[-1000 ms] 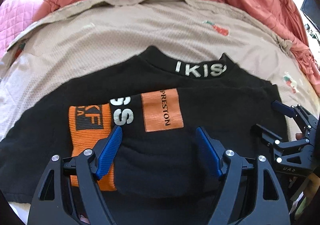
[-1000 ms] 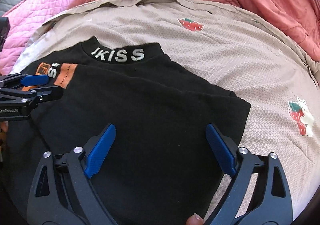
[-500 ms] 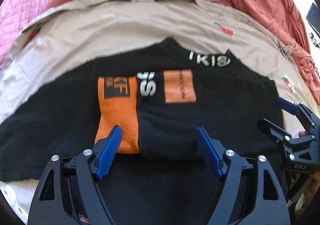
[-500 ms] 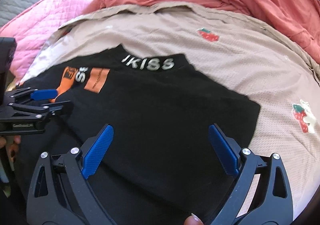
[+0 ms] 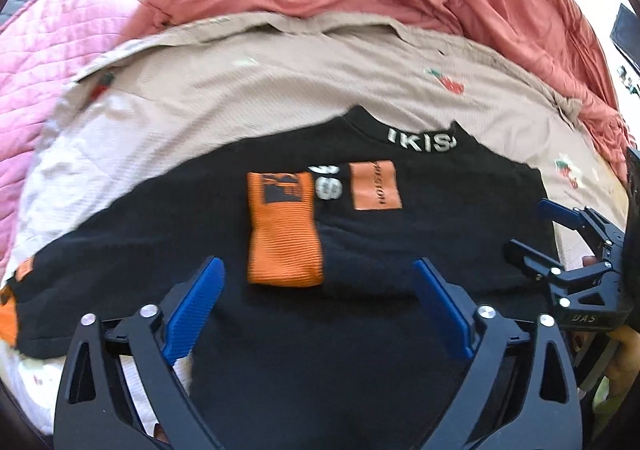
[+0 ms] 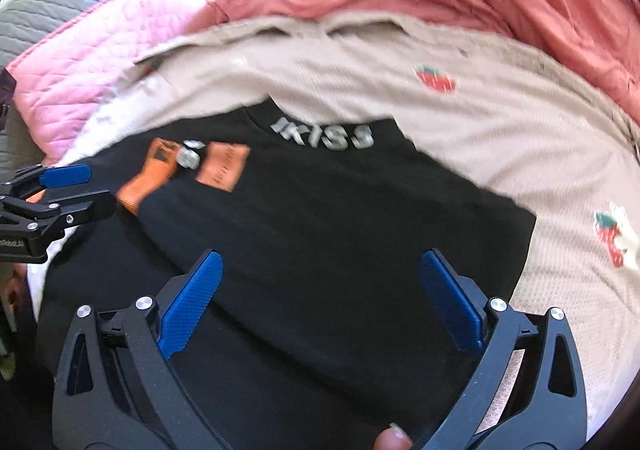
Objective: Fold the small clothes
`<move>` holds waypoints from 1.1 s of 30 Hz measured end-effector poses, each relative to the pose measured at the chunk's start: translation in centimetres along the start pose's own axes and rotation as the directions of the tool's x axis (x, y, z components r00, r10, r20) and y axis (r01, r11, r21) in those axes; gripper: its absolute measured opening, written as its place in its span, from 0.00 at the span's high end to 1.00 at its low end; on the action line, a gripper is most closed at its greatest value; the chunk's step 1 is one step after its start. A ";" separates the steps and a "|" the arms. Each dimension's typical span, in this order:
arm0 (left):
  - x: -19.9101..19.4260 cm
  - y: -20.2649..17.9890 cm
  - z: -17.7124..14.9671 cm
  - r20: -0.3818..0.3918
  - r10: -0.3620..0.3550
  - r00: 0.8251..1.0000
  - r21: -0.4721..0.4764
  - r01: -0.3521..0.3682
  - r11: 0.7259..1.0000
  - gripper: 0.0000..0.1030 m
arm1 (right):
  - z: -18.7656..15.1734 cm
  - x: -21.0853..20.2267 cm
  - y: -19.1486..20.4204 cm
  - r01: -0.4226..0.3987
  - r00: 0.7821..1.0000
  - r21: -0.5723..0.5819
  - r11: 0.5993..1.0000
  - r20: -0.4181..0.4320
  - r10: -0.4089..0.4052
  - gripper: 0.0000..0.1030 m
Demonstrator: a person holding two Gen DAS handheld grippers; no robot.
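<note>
Two strawberries (image 6: 436, 79) clear in R view; L view blurs them.

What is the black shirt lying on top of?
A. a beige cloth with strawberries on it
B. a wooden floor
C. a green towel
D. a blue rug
A: the black shirt is spread flat over a beige cloth with strawberries, which shows past its collar and its right edge in the right wrist view.
</note>
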State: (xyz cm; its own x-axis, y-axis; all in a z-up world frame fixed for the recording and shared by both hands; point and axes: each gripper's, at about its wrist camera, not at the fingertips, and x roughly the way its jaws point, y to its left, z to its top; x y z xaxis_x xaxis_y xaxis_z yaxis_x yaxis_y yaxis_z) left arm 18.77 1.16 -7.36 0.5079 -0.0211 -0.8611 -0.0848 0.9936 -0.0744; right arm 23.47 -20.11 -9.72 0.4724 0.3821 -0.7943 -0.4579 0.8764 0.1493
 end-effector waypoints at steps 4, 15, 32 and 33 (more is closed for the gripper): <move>-1.8 1.5 -0.3 0.005 0.051 0.999 -0.031 -0.051 0.998 0.04 | 0.2 -1.9 1.8 -0.007 0.998 -0.042 0.999 0.060 0.009 0.09; -5.7 6.9 -1.9 0.033 0.122 0.992 -0.123 -0.118 0.985 0.04 | -0.2 -4.9 5.3 -0.021 0.988 -0.144 0.989 0.152 0.043 0.09; -9.1 18.4 -5.2 0.035 0.254 0.966 -0.348 -0.227 0.910 0.04 | -0.5 -5.3 11.6 -0.068 0.991 -0.152 0.986 0.103 0.084 0.09; -9.3 19.1 -5.5 0.035 0.260 0.965 -0.362 -0.230 0.903 0.04 | -0.6 -5.3 12.6 -0.083 0.991 -0.166 0.983 0.092 0.099 0.09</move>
State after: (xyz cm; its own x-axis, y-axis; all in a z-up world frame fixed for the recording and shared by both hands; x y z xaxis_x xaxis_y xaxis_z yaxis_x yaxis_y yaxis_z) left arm 7.75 19.70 -3.56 0.4981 0.2414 -0.8329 -0.5040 0.8621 -0.0515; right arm 14.72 -11.24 -3.96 0.4919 0.4924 -0.7180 -0.6140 0.7809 0.1149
